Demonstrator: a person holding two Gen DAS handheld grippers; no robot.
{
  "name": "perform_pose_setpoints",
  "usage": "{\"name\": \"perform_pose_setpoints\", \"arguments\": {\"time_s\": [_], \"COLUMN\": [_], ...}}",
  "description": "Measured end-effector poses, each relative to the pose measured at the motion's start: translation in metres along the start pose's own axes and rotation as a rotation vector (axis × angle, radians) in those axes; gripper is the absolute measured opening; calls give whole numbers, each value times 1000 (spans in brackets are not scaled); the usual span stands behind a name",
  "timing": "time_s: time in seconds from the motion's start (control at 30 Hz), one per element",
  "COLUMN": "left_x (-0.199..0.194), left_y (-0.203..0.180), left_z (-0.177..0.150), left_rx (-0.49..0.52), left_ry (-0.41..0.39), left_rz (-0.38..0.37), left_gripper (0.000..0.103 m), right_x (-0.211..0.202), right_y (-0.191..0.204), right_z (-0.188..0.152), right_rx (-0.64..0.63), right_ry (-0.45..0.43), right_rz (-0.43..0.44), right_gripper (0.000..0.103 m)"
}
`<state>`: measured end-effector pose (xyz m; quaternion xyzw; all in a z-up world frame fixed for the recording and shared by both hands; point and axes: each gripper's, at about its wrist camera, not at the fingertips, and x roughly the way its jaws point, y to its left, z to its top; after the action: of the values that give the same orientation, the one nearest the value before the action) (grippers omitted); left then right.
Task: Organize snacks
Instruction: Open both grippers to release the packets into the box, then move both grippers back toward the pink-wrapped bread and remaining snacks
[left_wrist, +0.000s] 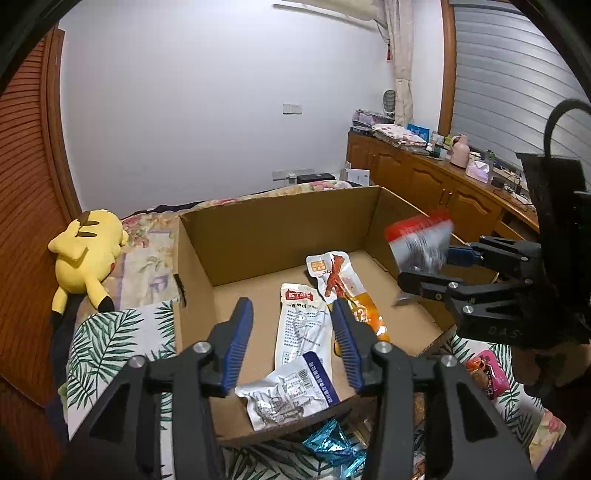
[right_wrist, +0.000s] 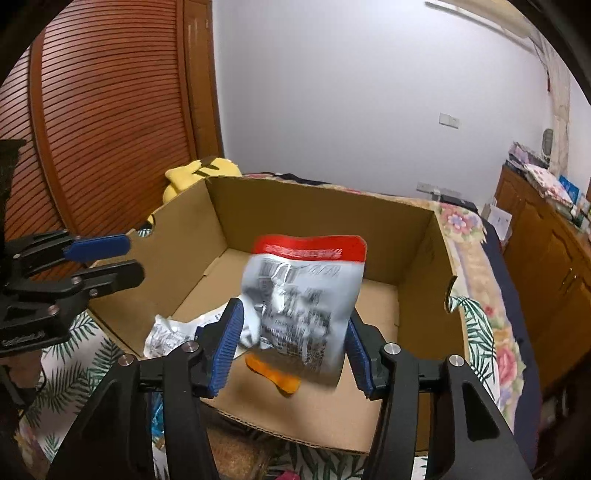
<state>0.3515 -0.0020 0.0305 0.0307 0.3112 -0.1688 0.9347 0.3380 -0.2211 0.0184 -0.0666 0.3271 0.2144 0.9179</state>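
The right claw (right_wrist: 293, 314) hangs over the near part of the cardboard box (right_wrist: 321, 221) with its jaws apart, and the red-topped packet (right_wrist: 306, 295) sits in the gap between them. The packet is smeared while the claw is sharp, so I judge it loose and dropping rather than pinched, though the blur hides whether either pad touches its edge. In the right wrist view the box opens toward twelve o'clock, its floor bare at one to two o'clock. The packet stands nearly on end, its long axis running from six to twelve o'clock with the red band at twelve. The next move turns on that: the packet is already inside the box walls, straight ahead of the right claw, so this claw needs only to back off toward six o'clock. The left claw (left_wrist: 291, 302) is spread and holds nothing; it points into the box from the near rim. In the right wrist view it shows at nine o'clock, well apart from the red-topped packet. On the box floor ahead of the left claw lie a white packet (left_wrist: 303, 325), lengthwise from six to twelve o'clock, an orange packet (left_wrist: 354, 295) just beside it at one o'clock, and a silver packet (left_wrist: 284, 395) at six o'clock. Outside the box, on the leaf-print cover (left_wrist: 110, 339), a pink packet (left_wrist: 487, 373) and a blue wrapper (left_wrist: 332, 446) wait at four and five o'clock.
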Motion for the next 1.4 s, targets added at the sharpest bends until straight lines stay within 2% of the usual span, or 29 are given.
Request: {"name": "perform_pose_setpoints", "arguments": {"time_s": [0.2,0.37,0.6,0.73,0.9,1.1,1.2,1.4], "left_x": [-13,-25,-48,-59,-68,-64,-58,-50], "left_y": [3,-2,-6,-12,-20,-27,-30,-44], "left_z": [-5,-16,-38,-48,-64,-86,-96,-115], "left_rx": [-3,7,-2,-4,-5,-7,-23,-4], "left_ry": [-15,-18,-41,-52,-52,-8,39,103], "left_rz": [-1,6,-4,-10,-24,-30,-45,-44], "left_gripper": [54,56,56,56,56,56,56,56], "right_x": [-9,-38,-88,-98,-86,-68,-59,-48], "right_y": [-2,-2,-1,-4,-12,-21,-21,-18], "right_z": [-3,-11,-53,-79,-105,-123,-130,-140], "right_rx": [16,28,34,41,48,56,47,28], "right_ry": [-28,-70,-96,-68,6,79,120,156], "right_rz": [20,45,64,70,68,74,76,62], "right_gripper": [56,56,56,56,56,55,55,56]}}
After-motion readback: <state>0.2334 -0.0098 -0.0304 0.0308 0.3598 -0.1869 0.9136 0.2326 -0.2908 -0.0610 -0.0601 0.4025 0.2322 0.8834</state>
